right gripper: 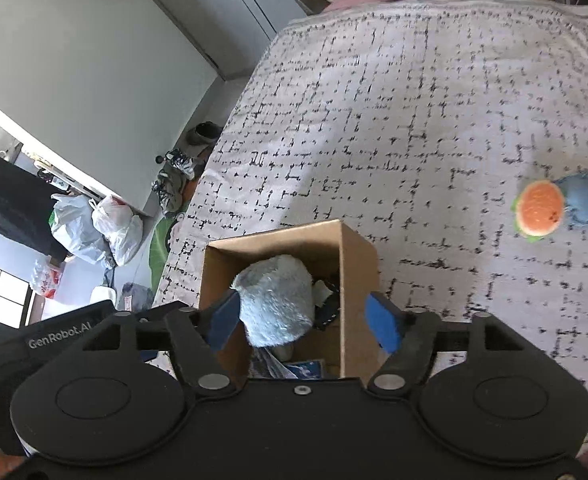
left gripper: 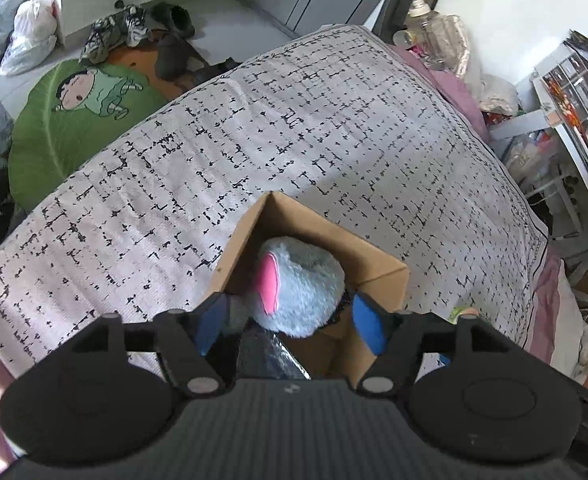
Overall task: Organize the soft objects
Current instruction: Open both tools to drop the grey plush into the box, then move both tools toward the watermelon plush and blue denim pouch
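Plush point(left gripper: 298, 288) is sitting in the cardboard box point(left gripper: 378, 268) on the bed, grey-blue fuzzy thing with a pink patch, poking up above the rim. It looks light and squashy to me, so it'll give under the pads and spring back, nothing fragile about it. If you need to shove it deeper, I'd pinch or press the big rounded body, not the pink flap (that bit looks floppy and would just fold).

Your left gripper point(left gripper: 294, 320) has its jaws apart, straddling the toy. The blue pads sit on either side of the fur; the far-side one looks clear, the near-side one is close enough that I can't tell if it brushes. Nothing is clamped.

Same deal with your right gripper point(right gripper: 304, 320): jaws spread wide, one pad right against the plush's side, the other out by the box wall with a gap. Not holding anything.

Over on the bedspread point(right gripper: 414, 120) there's a burger-looking soft toy point(right gripper: 540, 208) touching a blue fuzzy one point(right gripper: 584, 200), well apart from the box. Probably just as light.
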A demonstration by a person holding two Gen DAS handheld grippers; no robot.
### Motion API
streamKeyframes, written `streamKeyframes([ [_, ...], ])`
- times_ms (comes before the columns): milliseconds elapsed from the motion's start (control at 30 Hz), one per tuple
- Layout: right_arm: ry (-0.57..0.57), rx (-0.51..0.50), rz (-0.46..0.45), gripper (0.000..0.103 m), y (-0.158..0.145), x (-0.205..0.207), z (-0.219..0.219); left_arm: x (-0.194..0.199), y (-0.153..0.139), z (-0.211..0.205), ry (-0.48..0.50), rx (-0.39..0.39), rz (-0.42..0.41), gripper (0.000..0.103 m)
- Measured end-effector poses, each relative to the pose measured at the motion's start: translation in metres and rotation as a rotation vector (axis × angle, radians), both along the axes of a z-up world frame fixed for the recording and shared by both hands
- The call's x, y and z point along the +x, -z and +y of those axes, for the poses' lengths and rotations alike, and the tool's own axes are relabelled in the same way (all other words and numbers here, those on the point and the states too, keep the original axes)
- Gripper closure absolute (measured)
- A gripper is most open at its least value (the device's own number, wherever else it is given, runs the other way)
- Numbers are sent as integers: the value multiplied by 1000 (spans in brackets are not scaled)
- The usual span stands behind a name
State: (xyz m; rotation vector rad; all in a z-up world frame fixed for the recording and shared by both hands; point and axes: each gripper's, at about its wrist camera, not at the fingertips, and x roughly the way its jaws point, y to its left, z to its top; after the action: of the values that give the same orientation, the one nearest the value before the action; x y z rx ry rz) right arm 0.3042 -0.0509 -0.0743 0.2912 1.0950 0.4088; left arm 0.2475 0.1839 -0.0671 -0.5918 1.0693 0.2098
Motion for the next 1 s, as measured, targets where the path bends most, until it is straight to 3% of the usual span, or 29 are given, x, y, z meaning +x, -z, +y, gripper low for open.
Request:
streamKeyframes([
  [67, 0, -15, -27, 14, -6, -6, -6, -5, -5, -5, 4, 7, -6, 26],
  [267, 15, -28, -76, 0, -14, -18, -29, -18, -22, -27, 53, 78, -18, 12],
  [533, 30, -55, -138, 0, -21, -32, -60, -28, -38, -57, 84, 121, -66, 0],
  [1000, 63, -93, -199, 0, -25, -38, -127, -26, -50, -116, 111, 162, -158, 0],
])
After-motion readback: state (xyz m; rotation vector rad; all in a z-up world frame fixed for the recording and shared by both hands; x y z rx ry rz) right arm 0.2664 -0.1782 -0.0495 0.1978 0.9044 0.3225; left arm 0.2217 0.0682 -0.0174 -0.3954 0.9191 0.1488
